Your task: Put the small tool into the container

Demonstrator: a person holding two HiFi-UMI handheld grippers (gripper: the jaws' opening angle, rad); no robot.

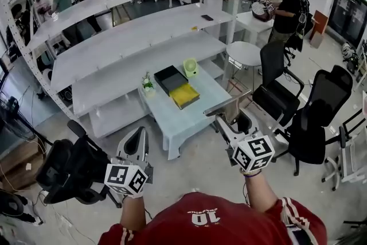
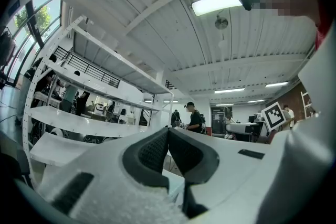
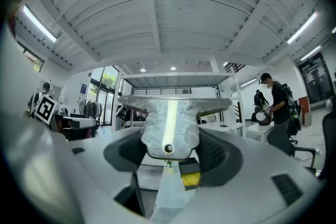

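Grey metal scraper (image 3: 168, 128) tight in right tool (image 3: 169, 152); left tool (image 2: 169, 139) fully together, empty.

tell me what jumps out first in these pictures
The right claw is clamped on a flat grey metal tool, held out level toward a small pale table in the middle of the room. On that table sit a black container and a flat yellow box, with a green fan beside them. The left claw is shut with nothing in it.
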